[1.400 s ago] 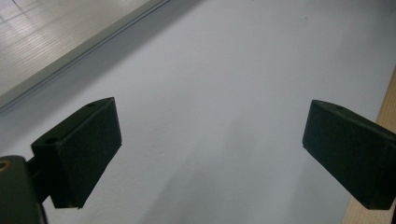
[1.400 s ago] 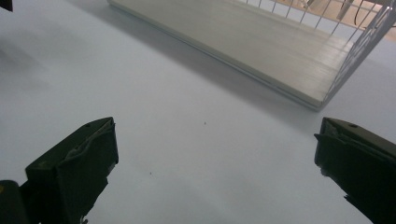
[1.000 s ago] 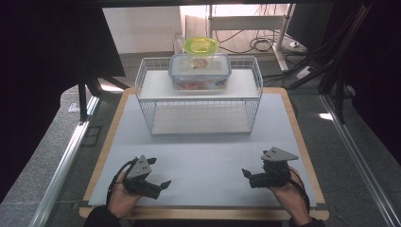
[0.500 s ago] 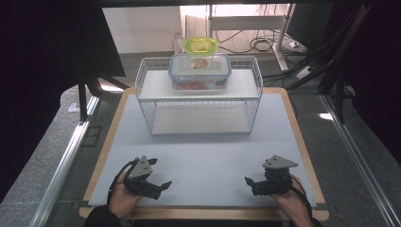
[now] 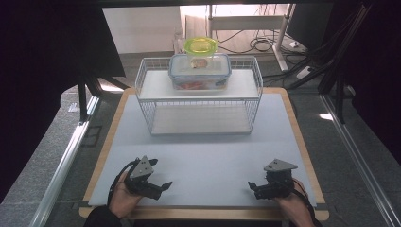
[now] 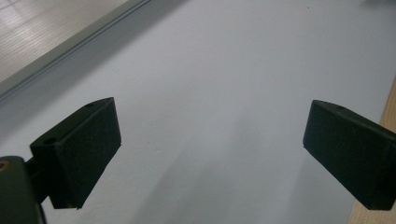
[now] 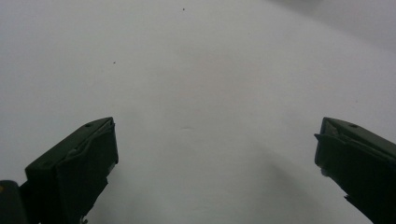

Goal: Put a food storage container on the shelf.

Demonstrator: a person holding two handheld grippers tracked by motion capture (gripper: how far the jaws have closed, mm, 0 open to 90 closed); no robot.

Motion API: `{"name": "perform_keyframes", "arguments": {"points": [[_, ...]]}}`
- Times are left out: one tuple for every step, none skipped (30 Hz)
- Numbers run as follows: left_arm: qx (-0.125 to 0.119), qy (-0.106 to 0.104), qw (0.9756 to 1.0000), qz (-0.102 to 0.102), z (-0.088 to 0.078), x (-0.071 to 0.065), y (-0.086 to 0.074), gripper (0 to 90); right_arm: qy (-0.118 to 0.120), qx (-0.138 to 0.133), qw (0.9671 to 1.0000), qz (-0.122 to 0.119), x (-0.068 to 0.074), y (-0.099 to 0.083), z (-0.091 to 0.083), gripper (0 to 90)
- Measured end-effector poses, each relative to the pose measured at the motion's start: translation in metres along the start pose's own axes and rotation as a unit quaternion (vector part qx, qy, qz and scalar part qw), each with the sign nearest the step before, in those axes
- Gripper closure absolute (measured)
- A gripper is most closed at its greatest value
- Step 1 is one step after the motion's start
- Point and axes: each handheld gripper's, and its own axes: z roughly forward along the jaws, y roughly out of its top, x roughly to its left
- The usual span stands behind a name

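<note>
Resting near the table's front edge, your left gripper and right gripper gape with nothing held, so nothing looks started: the lidded box sits untouched on the wire rack by the far edge.

No legible text, labels or nos., container maybe too blurry

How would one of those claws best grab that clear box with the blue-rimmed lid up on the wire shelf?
Probably by its two short ends, coming from the front. The clear box sits lengthwise across the wire shelf, and a yellow-lidded tub stands just behind or on it, which makes a grip from above awkward. One open claw may not span it, so the left claw and right claw could press one end each.
</note>
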Motion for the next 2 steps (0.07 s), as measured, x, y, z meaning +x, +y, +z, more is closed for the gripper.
{"name": "perform_keyframes", "arguments": {"points": [[-0.001, 0.001, 1.0, 0.0, -0.0001, 0.0001, 0.0001, 4.0, 0.0, 0.0, 1.0, -0.001, 0.0002, 0.0002, 0.0, 0.0], [-0.001, 0.001, 1.0, -0.001, 0.0, 0.0002, 0.0001, 4.0, 0.0, -0.001, 1.0, -0.002, 0.0003, 0.0005, -0.0002, 0.0]]}}
